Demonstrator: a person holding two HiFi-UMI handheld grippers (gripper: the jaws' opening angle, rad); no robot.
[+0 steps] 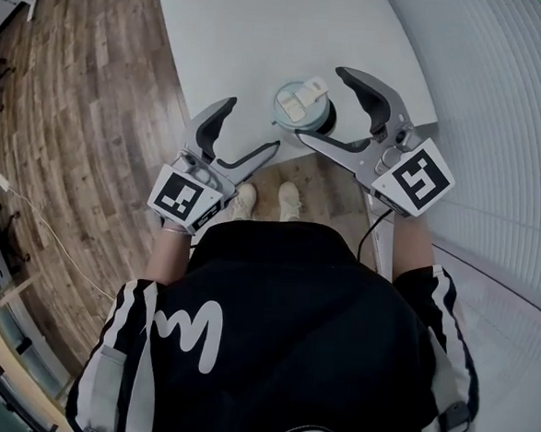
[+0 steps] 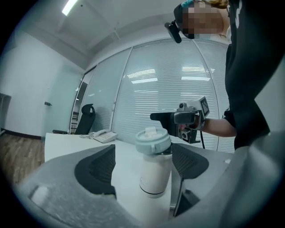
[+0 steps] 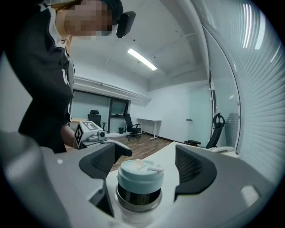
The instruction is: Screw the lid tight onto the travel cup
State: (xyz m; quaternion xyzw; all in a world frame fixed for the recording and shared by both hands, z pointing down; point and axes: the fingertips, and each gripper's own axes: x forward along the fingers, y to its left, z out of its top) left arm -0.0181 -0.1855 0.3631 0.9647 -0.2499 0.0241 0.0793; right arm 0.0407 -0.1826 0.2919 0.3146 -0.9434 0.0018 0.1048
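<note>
A white table [image 1: 264,44] fills the upper part of the head view, with wood floor [image 1: 75,104] to its left. The person stands at the near edge in a black top [image 1: 290,332]. The left gripper [image 1: 251,126] is held level off the table's corner. Its jaws are spread wide with nothing in them, and the cup stands just ahead of its tips, nearer the right-hand jaw and untouched. The right gripper [image 1: 321,103] reaches in from the other side, also spread wide. Its jaws stand either side of the top of the cup and both pads are clear of it, so it grips nothing. The white travel cup [image 2: 155,173] stands upright on the table near that edge. The pale blue-green lid [image 3: 139,174] sits on top of it, and below the lid a dark band shows above the steel rim.
</note>
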